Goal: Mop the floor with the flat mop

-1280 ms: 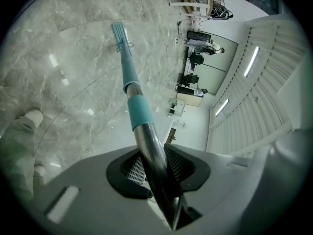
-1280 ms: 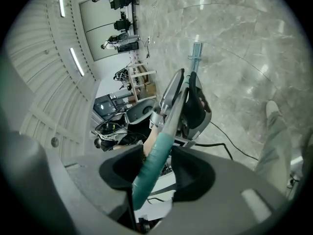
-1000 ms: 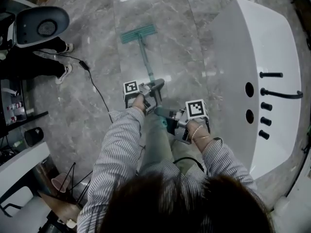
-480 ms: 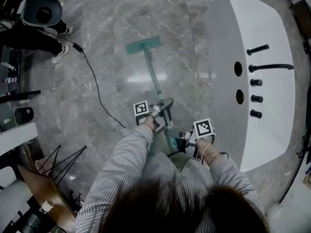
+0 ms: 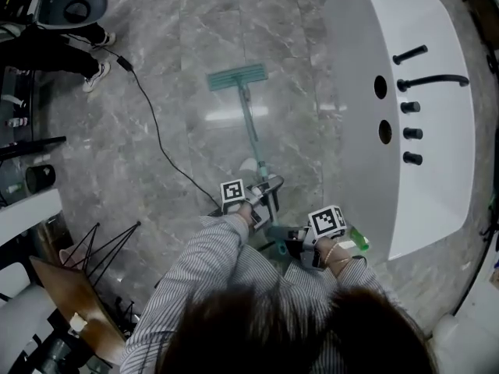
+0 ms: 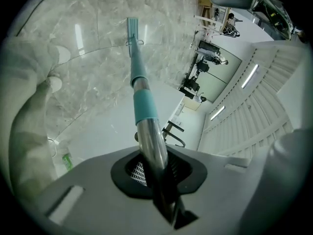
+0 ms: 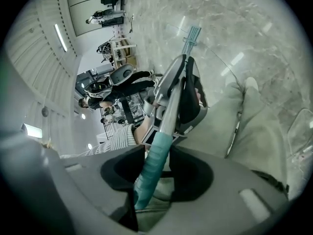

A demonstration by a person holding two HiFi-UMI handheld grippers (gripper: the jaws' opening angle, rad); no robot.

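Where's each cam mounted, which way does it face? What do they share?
Head view: on the head, looking down at floor, mop head, white basin; striped sleeves, left gripper, right gripper show.
Left gripper view: rides the left gripper, looks along the mop handle it grips; a trouser leg shows.
Right gripper view: rides the right gripper, fingers just closing round the mop handle; faces the left gripper.
Shared: all see the mop head.

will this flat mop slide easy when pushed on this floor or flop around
Its pole looks like straight metal, so it is likely stiff. The head lies flat on the glossy floor, so it should glide rather than tip. Being so slim, it is probably light.
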